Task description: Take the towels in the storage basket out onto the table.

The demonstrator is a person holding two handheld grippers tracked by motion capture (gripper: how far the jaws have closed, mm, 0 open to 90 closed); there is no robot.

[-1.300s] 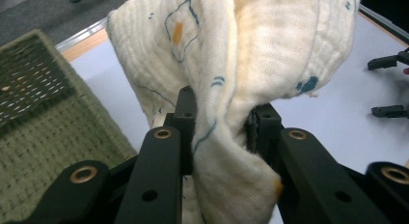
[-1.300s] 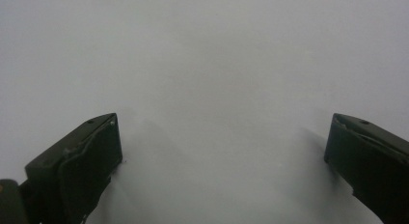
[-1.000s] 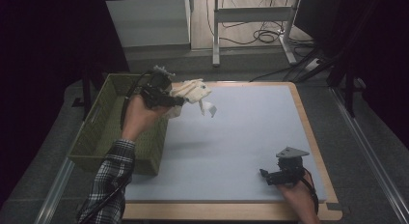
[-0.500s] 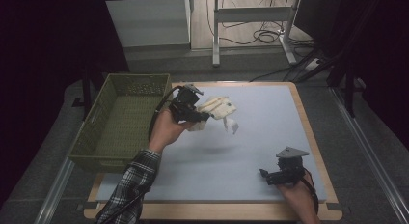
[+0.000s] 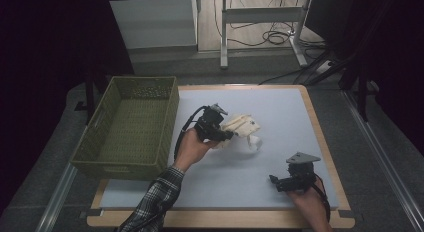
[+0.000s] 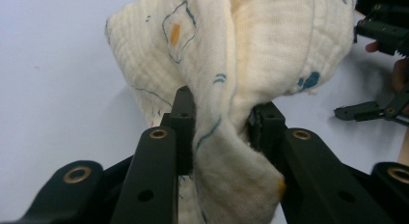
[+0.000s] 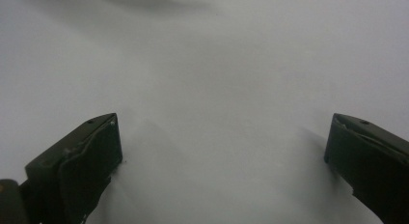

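A cream cloth [image 5: 242, 126] with small blue and orange marks is bunched up over the middle of the pale blue mat [image 5: 280, 112]. My left gripper [image 5: 226, 135] is shut on it from the left. In the left gripper view the cloth [image 6: 241, 55] bulges up between the two black jaws, whose pads [image 6: 183, 113] pinch a fold of it, and the left gripper [image 6: 223, 115] sits low over the mat. My right gripper [image 5: 276, 181] rests near the mat's front right and points left. It stands open [image 7: 224, 137], with bare mat between its jaws.
A green woven basket [image 5: 125, 168] stands off the mat's left edge, close to the left forearm. A wooden border [image 5: 320, 137] frames the mat. Beyond the table's far edge are metal desk legs and cables [image 5: 270, 37] on the floor.
The left hand has carried the cloth from above the basket's right edge rightward and down to the middle of the mat. The right gripper has stayed where it was.
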